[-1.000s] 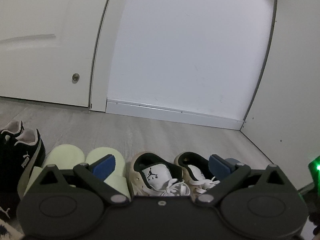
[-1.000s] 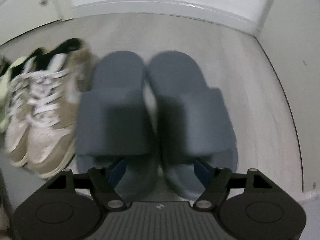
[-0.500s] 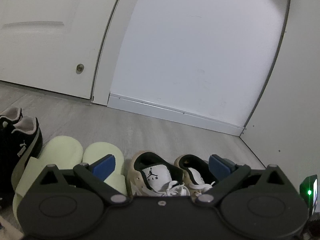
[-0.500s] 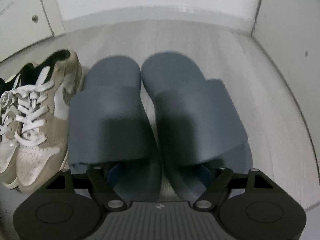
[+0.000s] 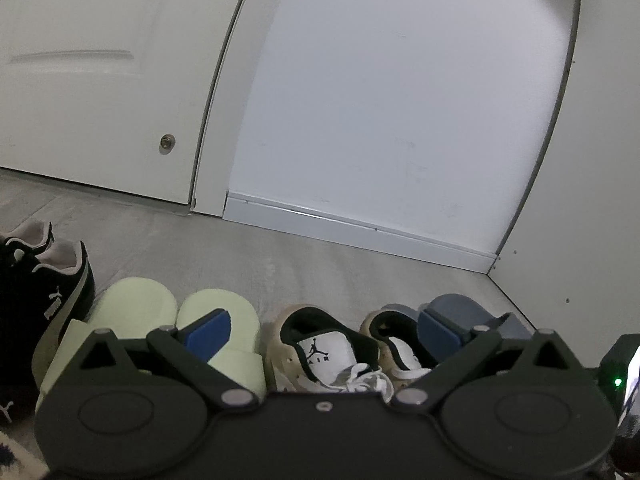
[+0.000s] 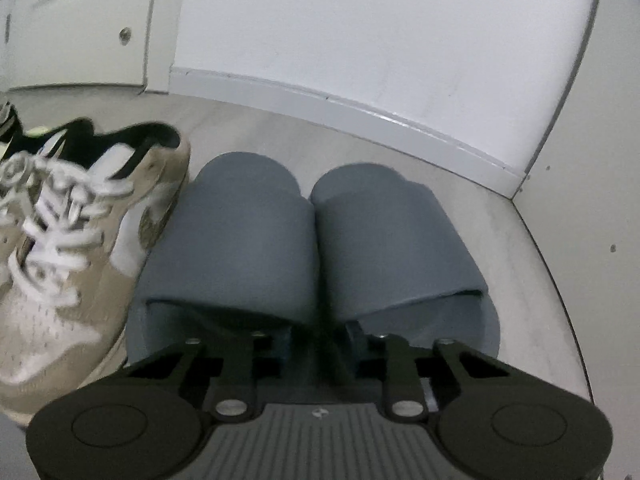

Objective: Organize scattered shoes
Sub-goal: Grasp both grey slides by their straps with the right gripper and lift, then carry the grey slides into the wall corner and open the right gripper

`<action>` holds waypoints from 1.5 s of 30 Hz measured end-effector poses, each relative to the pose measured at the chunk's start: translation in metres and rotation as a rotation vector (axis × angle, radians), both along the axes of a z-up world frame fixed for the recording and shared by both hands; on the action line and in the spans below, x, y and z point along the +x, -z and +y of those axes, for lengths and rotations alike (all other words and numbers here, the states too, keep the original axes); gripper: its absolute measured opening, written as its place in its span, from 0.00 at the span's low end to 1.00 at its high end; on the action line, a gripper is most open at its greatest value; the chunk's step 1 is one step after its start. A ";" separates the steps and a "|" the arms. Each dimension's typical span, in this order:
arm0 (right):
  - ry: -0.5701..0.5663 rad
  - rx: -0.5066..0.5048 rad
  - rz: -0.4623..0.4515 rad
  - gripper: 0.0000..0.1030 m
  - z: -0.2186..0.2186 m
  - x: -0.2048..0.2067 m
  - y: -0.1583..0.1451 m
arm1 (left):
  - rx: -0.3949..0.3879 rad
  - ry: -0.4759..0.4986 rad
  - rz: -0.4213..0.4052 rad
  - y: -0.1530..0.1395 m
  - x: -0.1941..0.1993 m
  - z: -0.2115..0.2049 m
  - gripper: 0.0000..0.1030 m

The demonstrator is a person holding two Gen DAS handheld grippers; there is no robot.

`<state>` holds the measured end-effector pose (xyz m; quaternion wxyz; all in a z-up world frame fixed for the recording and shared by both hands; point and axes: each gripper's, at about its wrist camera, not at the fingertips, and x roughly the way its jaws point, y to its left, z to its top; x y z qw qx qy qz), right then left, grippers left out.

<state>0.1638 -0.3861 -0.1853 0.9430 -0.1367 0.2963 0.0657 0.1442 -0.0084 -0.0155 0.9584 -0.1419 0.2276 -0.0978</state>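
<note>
1. A pair of grey-blue slides (image 6: 304,240) lies side by side on the pale floor (image 6: 532,280), inner edges touching, toes pointing away toward the white baseboard (image 6: 360,104), near the room's right corner.
2. Just left of them sit tan and white lace-up sneakers (image 6: 80,248), the nearer one touching the left slide. The left wrist view shows the row running on leftward: pale green slides (image 5: 180,320), then black sneakers (image 5: 48,304).
3. The right gripper (image 6: 320,344) is low at the heel end of the grey-blue slides, its fingers drawn close together where the two inner edges meet. They seem to pinch both slides at once, though the contact itself is in shadow.
4. To do this step well, I judge the pinch should hold both inner walls evenly, so the soft slides move as one and set down flush with the sneaker beside them.
5. The left gripper (image 5: 324,332) hovers above the row, level and facing the wall (image 5: 400,100), its blue-padded fingers wide apart, holding nothing.
</note>
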 end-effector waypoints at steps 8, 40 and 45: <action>0.075 0.088 -0.152 0.23 -0.006 0.003 -0.032 | 0.030 0.006 0.008 0.002 -0.004 -0.004 0.98; 0.517 0.250 -0.324 0.25 -0.157 0.173 -0.004 | -0.040 -0.003 0.116 0.037 0.046 -0.013 0.98; 0.487 0.236 -0.290 0.15 -0.163 0.191 0.006 | -0.085 -0.012 0.142 0.041 0.051 -0.007 0.98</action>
